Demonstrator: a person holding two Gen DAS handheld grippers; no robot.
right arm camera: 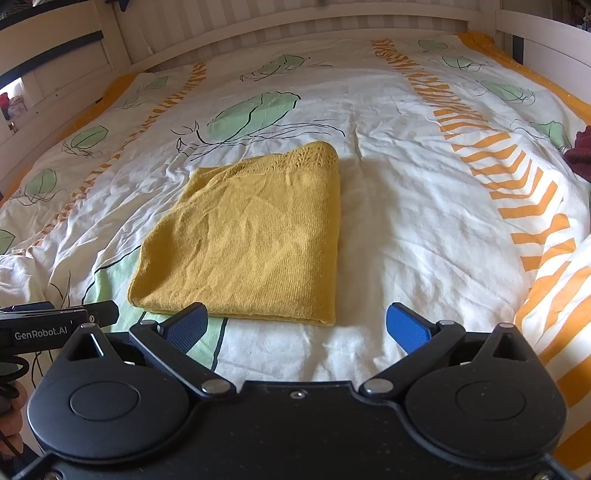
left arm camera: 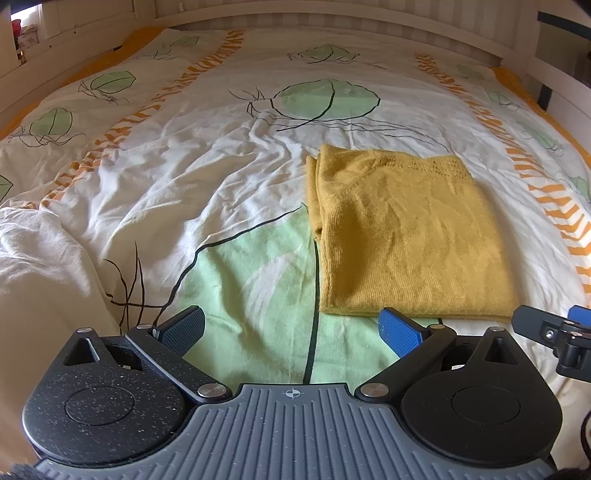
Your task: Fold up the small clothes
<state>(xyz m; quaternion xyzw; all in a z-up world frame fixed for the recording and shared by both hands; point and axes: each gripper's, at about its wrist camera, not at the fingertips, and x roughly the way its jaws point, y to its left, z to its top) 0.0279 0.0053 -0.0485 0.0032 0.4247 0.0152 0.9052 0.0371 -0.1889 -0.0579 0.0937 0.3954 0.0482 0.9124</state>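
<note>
A mustard-yellow knitted garment (left arm camera: 406, 236) lies folded into a neat rectangle on the bed; it also shows in the right wrist view (right arm camera: 247, 236). My left gripper (left arm camera: 291, 328) is open and empty, hovering just short of the garment's near edge and to its left. My right gripper (right arm camera: 299, 325) is open and empty, just in front of the garment's near edge. Part of the right gripper shows at the right edge of the left wrist view (left arm camera: 554, 332), and the left gripper shows at the left edge of the right wrist view (right arm camera: 55, 325).
The bed is covered by a wrinkled white duvet (left arm camera: 184, 166) with green leaf prints and orange stripes. A white slatted headboard (right arm camera: 295, 26) runs along the far side. A dark red cloth (right arm camera: 580, 155) lies at the right edge.
</note>
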